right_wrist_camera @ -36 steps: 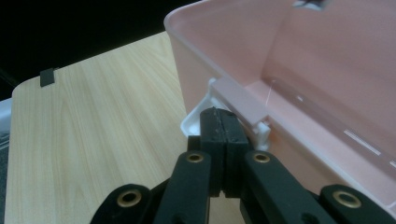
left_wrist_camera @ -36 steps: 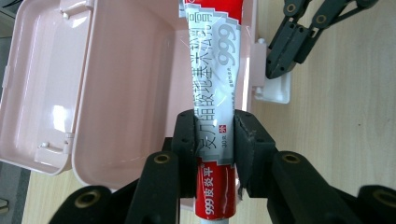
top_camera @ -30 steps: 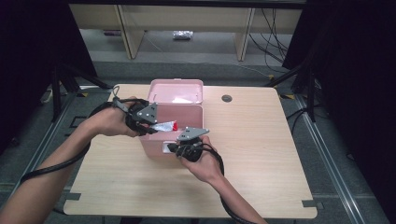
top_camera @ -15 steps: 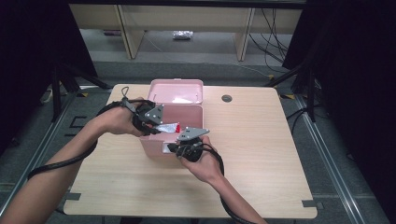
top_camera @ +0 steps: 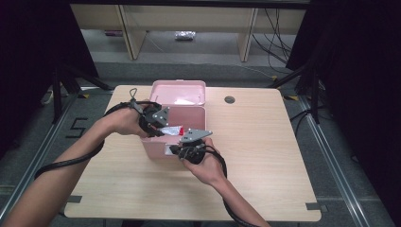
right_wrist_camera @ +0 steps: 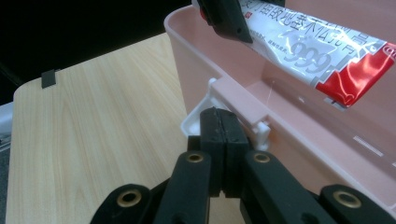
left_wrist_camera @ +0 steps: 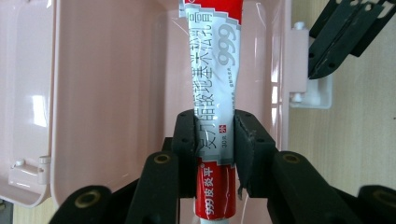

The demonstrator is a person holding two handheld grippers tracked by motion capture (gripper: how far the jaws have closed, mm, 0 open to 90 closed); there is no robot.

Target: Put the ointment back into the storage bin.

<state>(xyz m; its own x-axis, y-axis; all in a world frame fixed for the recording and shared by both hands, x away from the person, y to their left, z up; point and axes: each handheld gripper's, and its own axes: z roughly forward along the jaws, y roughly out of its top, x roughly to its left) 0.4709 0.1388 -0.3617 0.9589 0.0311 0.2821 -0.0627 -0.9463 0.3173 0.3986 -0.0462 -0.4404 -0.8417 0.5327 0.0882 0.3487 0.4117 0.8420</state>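
Tube (left_wrist_camera: 215, 107) — red and white, printed "999" — ran up centre of left gripper view, clamped across its middle by left gripper (left_wrist_camera: 215, 140), over open pink box (left_wrist_camera: 107, 93). In high view, tube (top_camera: 171, 130) hung at frame centre above box (top_camera: 189, 116) on wooden table (top_camera: 265, 142). Right gripper (right_wrist_camera: 223, 122) at lower centre of right gripper view — jaws clenched together, tips at white latch (right_wrist_camera: 198, 119) on box front wall. Lid (top_camera: 178, 91) stood open behind.
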